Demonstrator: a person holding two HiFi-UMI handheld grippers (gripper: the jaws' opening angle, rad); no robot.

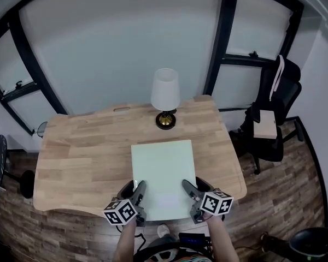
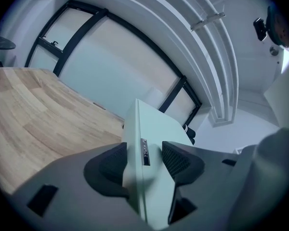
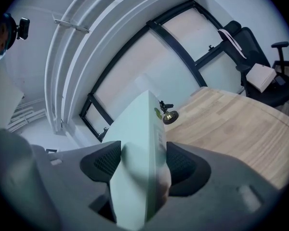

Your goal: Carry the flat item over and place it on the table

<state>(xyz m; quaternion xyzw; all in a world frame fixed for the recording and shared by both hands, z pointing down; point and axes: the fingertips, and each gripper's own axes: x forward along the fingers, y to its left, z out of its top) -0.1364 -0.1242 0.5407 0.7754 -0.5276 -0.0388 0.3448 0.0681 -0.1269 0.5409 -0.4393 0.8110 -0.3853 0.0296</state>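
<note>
The task's thing is a pale green, thin, flat rectangular panel (image 1: 164, 174). In the head view it lies lengthwise over the middle of the light wooden bench (image 1: 82, 146). Its far edge is near the brass-footed lamp with a white shade (image 1: 165, 94), and its near end projects past the bench's front edge toward the person. No view settles whether the panel's underside already touches the bench or hangs just above it. The left hand-held gripper (image 1: 134, 192) is pinching the panel's left edge close to the near corner. The left gripper view shows both ribbed pads pressed against opposite faces, with a small printed label on the edge between them. The right hand-held gripper (image 1: 190, 191) is pinching the right edge at the matching position, and its own view shows the panel clamped between its pads in the same way. The panel keeps a straight, unbent line in every view, so treat it as stiff. It is probably light, since two edge pinches hold it level. Its faces look smooth, so slip within the pads is the likely fault, and the long unsupported far end gives leverage that could rotate it downward. Holding both side edges symmetrically is the sound grip. Keep both hand-held grippers at equal height and lower the far end onto the bench first, well apart from the lamp.
</note>
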